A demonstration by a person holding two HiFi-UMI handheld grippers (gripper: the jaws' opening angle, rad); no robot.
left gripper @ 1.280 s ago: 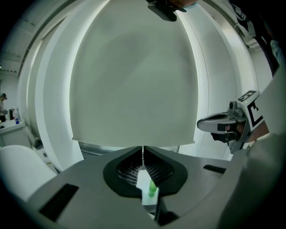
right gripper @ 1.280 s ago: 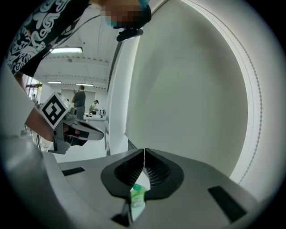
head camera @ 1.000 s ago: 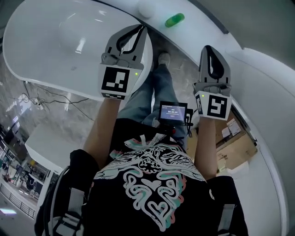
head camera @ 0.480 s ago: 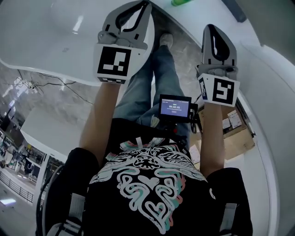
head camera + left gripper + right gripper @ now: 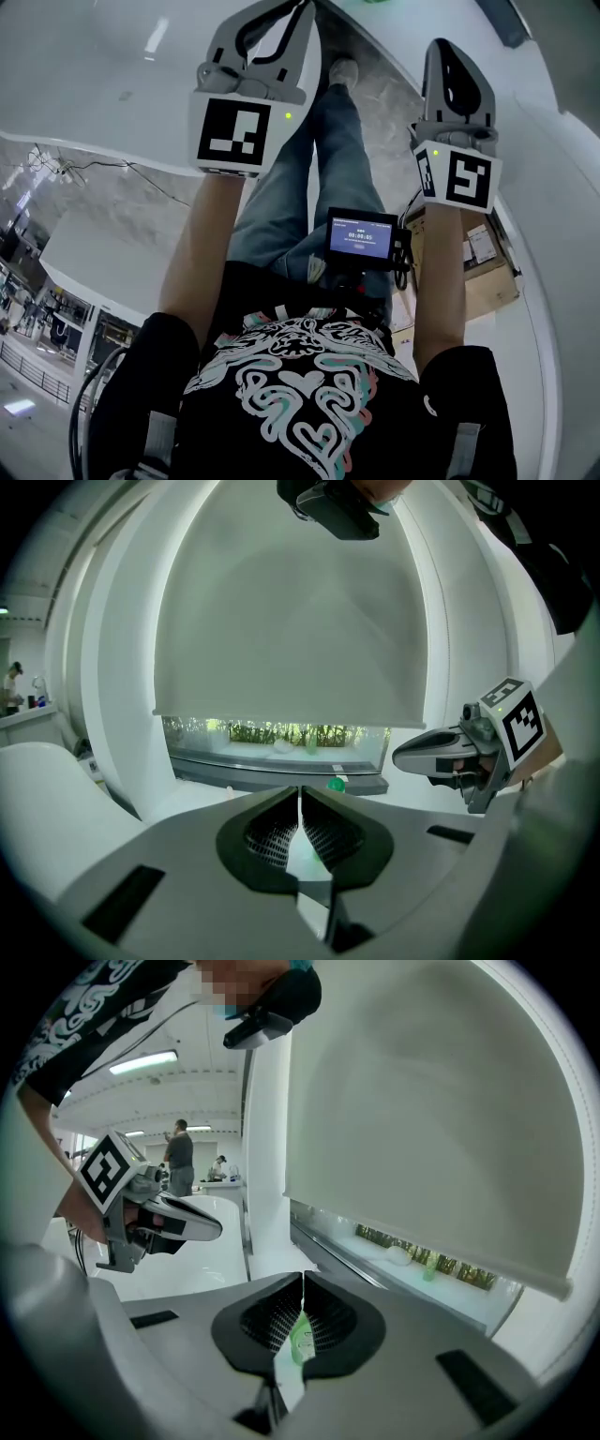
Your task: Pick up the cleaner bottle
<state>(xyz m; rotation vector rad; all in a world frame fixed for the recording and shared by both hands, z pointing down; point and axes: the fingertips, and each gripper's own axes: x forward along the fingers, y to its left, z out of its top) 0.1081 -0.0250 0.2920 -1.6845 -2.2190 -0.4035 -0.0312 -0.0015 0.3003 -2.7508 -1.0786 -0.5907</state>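
The cleaner bottle is green and lies far ahead on the white counter. In the head view only a sliver of the bottle (image 5: 378, 1) shows at the top edge. The left gripper view has the bottle (image 5: 336, 785) small, just past my left gripper (image 5: 300, 791), which is shut and empty. In the right gripper view the bottle (image 5: 300, 1335) shows through the slit below my right gripper's (image 5: 303, 1277) shut tips, well beyond them. Both grippers, left (image 5: 302, 7) and right (image 5: 438, 45), are held side by side in the air, short of the bottle.
The curved white counter (image 5: 94, 84) spreads out left and ahead. A small screen (image 5: 361, 236) hangs at the person's waist over their legs. A cardboard box (image 5: 480, 274) sits on the floor at the right. A white round thing (image 5: 398, 1253) and a pale green bottle (image 5: 429, 1266) stand on the window ledge.
Both grippers have come down side by side and stayed shut. In the head view the counter and the green bottle have slid up to the top edge.
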